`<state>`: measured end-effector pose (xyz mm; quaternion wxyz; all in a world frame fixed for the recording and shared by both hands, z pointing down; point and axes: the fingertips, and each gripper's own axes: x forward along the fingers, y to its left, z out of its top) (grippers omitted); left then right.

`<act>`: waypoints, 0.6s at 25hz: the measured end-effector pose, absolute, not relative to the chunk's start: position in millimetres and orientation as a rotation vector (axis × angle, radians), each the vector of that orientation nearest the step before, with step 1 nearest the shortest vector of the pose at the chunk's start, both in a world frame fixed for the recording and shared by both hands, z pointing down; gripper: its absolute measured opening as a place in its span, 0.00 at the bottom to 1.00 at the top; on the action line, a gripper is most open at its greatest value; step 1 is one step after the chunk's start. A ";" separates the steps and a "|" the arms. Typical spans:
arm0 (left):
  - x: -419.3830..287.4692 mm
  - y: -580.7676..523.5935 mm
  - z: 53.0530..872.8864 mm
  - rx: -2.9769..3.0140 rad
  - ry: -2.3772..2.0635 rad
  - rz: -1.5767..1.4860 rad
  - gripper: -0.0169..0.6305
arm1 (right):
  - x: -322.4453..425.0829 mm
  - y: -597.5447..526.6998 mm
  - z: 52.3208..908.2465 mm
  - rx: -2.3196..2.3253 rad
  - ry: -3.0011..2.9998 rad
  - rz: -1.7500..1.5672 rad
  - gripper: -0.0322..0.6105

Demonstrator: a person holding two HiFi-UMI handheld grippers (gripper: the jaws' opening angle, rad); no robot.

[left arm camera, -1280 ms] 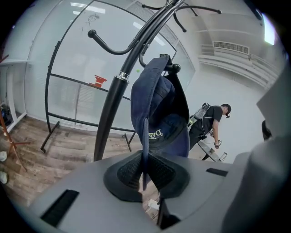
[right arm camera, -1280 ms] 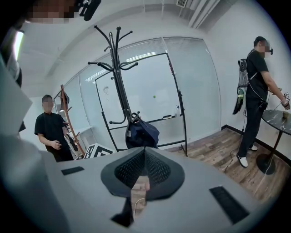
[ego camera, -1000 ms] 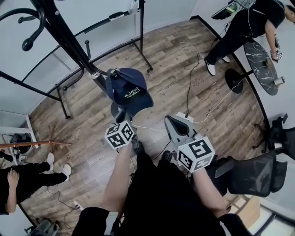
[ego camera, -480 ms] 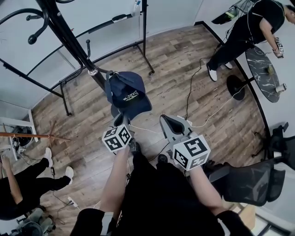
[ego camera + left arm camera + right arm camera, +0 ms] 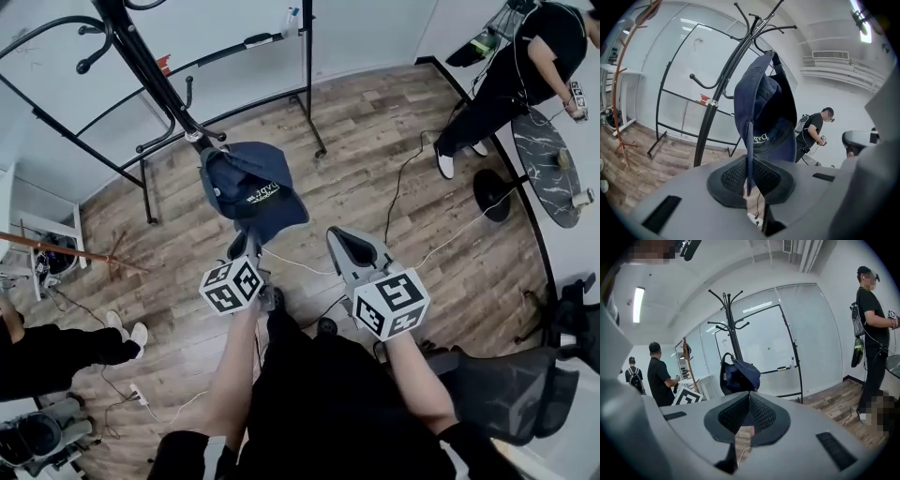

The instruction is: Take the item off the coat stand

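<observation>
One cap (image 5: 251, 187), brim edge clamped by left gripper (image 5: 242, 246), beside coat stand (image 5: 150, 70).

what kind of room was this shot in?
Probably an office or lab workspace: glass partition walls, a whiteboard on a stand, and a black mesh office chair on wood-look flooring.

Whiteboard (image 5: 764, 343); office chair (image 5: 506, 394) — round marble table (image 5: 553, 164)

One navy cap (image 5: 251, 192), one black coat stand (image 5: 150, 75). Two grippers: left gripper (image 5: 244, 246), right gripper (image 5: 343, 242). Two bystanders: bystander upper right (image 5: 511, 70), bystander lower left (image 5: 47, 347). One round worktop (image 5: 551, 159).
</observation>
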<state>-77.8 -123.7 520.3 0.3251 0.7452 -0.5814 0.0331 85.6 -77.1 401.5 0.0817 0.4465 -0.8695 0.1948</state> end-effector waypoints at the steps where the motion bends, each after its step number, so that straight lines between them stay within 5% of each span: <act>1: -76.0 -120.4 513.0 1.964 -1.538 0.082 0.07 | 89.3 -75.2 400.0 1.328 -2.607 0.580 0.10; 15: -62.1 -55.8 451.7 1.983 -1.680 0.089 0.07 | 102.5 -45.2 375.0 1.152 -2.749 0.494 0.10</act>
